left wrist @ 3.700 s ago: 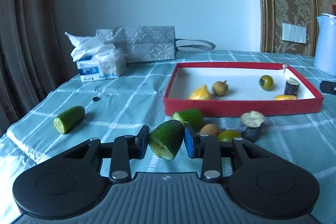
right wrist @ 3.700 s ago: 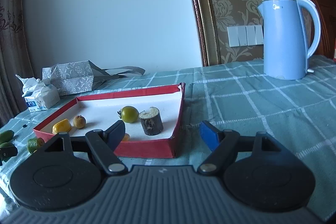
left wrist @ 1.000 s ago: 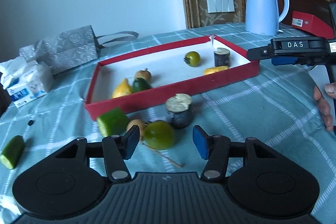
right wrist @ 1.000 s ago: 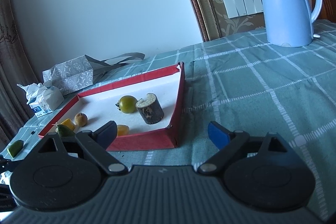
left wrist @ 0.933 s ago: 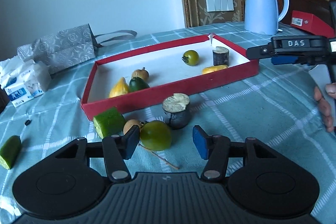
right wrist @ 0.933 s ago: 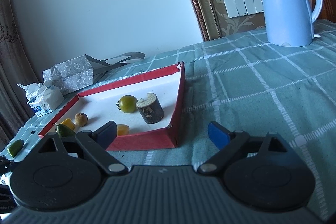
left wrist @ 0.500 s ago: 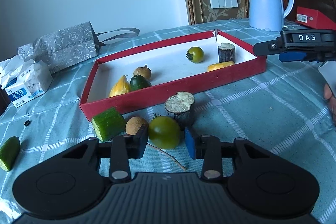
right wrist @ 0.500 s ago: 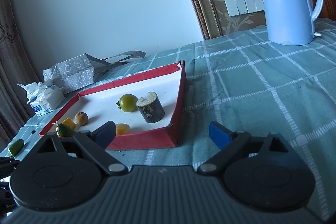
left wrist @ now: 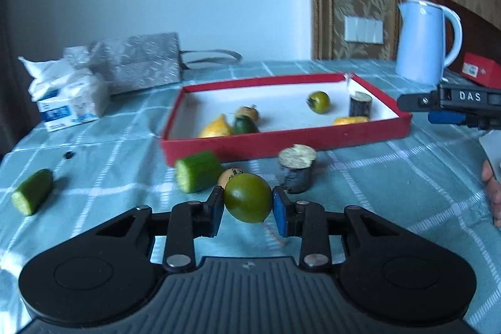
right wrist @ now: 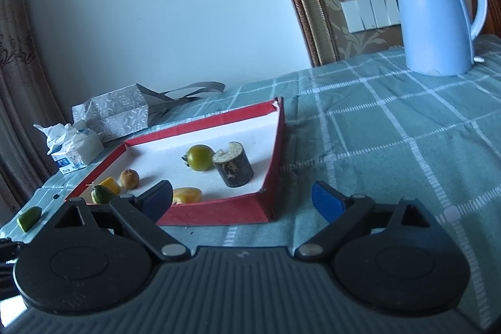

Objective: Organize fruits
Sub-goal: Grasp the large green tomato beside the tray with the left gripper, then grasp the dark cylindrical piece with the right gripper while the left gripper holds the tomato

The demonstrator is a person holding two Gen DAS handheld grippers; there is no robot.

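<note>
In the left wrist view my left gripper (left wrist: 248,203) has its jaws closing, and both blue pads press on a green tomato (left wrist: 248,193) just above the checked cloth. Behind it lie a cucumber piece (left wrist: 197,170), a brown longan (left wrist: 227,177) and a dark stump with a pale top (left wrist: 296,169). The red box (left wrist: 281,143) holds another green tomato (left wrist: 319,101), a dark stump (left wrist: 360,104), yellow pieces, a cucumber end and a longan. My right gripper (right wrist: 242,196) stands open and empty before the red box's near corner (right wrist: 266,208).
A blue kettle (right wrist: 438,11) stands at the back right, with a small red box (left wrist: 479,69) behind it. A tissue pack (left wrist: 69,102) and grey gift bag (left wrist: 141,61) sit back left. Another cucumber piece (left wrist: 33,191) lies far left. A person's hand (left wrist: 493,193) shows at the right edge.
My left gripper's jaws have come together from wide apart onto the green tomato, and the gripper has shifted a little. The right gripper has stayed put and open.
</note>
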